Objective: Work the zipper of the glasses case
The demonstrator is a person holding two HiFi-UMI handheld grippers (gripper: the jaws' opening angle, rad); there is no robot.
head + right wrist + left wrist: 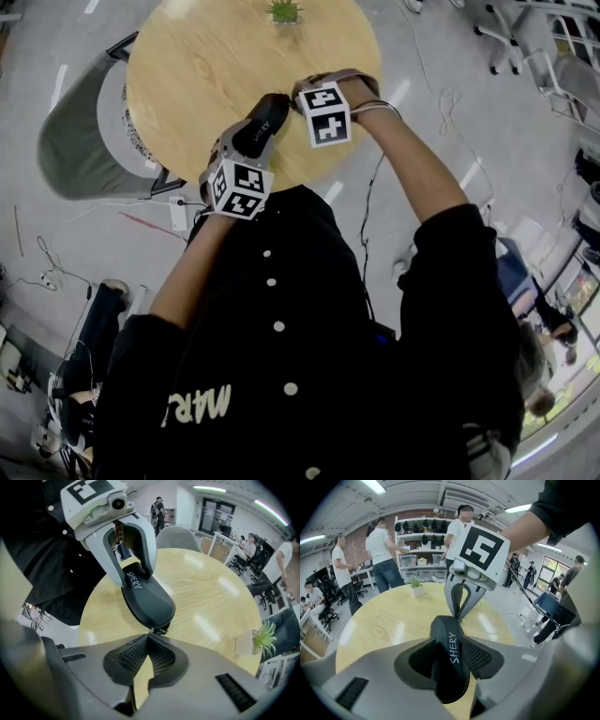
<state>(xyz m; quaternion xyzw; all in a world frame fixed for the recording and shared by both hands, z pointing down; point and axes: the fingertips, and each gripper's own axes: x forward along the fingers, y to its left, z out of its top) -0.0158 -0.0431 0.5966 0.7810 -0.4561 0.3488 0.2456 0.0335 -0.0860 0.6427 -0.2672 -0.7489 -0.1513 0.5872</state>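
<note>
Left gripper [449, 663] clamps the glasses case [147, 599]; right gripper [148, 638] pinches its end zipper pull [159, 631].

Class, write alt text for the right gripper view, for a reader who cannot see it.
The right gripper is shut on the zipper pull at the near end of a black glasses case. The left gripper clamps the case's far end, holding it above a round wooden table with a potted plant.
</note>
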